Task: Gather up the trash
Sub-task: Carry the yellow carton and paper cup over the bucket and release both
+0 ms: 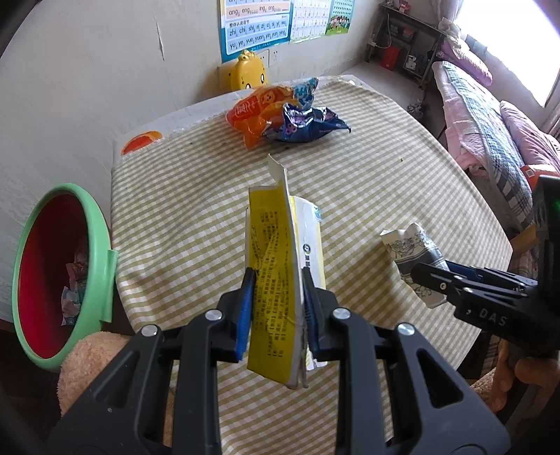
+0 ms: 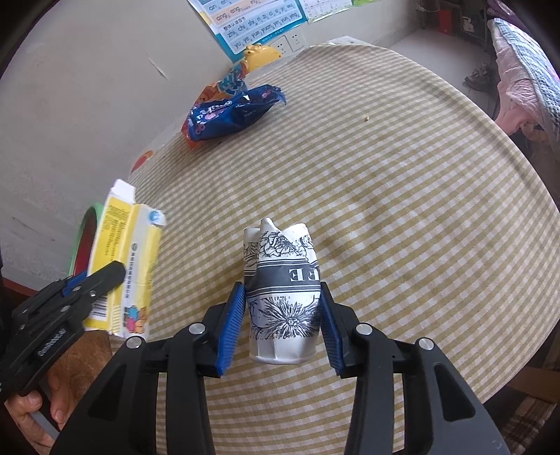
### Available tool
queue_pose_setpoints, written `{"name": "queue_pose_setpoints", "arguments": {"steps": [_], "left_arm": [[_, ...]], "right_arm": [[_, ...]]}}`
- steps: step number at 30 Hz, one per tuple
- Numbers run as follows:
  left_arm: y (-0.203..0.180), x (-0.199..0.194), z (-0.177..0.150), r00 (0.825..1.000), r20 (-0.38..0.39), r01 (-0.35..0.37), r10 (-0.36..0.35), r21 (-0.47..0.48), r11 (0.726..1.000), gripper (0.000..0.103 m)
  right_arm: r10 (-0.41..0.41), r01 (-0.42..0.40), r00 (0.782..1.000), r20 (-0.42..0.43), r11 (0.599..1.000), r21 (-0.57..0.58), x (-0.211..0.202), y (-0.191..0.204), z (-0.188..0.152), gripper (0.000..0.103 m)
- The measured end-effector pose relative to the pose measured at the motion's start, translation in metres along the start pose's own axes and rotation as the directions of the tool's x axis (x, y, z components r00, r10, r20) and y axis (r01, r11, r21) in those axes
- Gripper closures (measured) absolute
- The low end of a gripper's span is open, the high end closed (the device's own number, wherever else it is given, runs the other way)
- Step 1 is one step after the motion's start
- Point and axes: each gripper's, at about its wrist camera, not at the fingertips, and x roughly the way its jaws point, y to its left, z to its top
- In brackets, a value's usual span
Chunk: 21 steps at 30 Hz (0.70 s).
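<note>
I am looking down on a round table (image 1: 402, 168) covered with a yellow-and-white checked cloth, pushed near a pale wall carrying a letter chart (image 1: 255, 24). A yellow duck-faced toy (image 1: 248, 71) is leaning at the wall's foot, and a bed with pink and checked covers (image 1: 490, 115) is standing off to the right under a bright window.

At the far side of the table an orange snack wrapper (image 1: 252, 112) and a dark blue snack wrapper (image 1: 308, 126) are lying touching each other.

Only the left wrist view is giving me the inside of the green-rimmed bin (image 1: 66, 276) beside the table's left edge: red inside, with some paper scraps already lying at the bottom. The right wrist view is showing just a sliver of its rim behind the carton. The right view alone is showing a bare hand (image 2: 31, 413) gripping the left tool's handle.

I am holding the left gripper (image 1: 276, 301) pinched on a flattened yellow carton (image 1: 276, 266), its blue pads pressing both faces, the carton standing on edge and sticking out ahead of the fingertips, above the cloth.

The right gripper (image 2: 280, 311) is straddling a crumpled paper cup (image 2: 283, 290) with black flower print, which is lying on the cloth with its base towards the camera. The blue pads are sitting against both sides of the cup, so I am reading it as clamped. The cup is sitting well right of the carton, near the table's near edge.
</note>
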Motion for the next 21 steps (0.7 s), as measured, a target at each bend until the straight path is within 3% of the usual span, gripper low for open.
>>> {"name": "queue_pose_setpoints", "arguments": {"steps": [9,15,21], "left_arm": [[0.022,-0.039,0.004,0.995,0.1,-0.004,0.005,-0.013,1.0,0.078],[0.042,-0.064,0.004,0.986,0.166,-0.019,0.022,-0.019,1.0,0.078],[0.064,-0.076,0.003,0.98,0.196,-0.017,0.026,-0.049,0.999,0.078]], "right_arm": [[-0.085,0.084,0.994,0.072,0.996,0.01,-0.022,0.004,-0.002,0.064],[-0.125,0.13,0.979,0.162,0.991,-0.025,-0.058,0.035,-0.011,0.067],[-0.109,0.126,0.97,0.215,0.99,-0.067,-0.075,0.074,-0.012,0.072]]}}
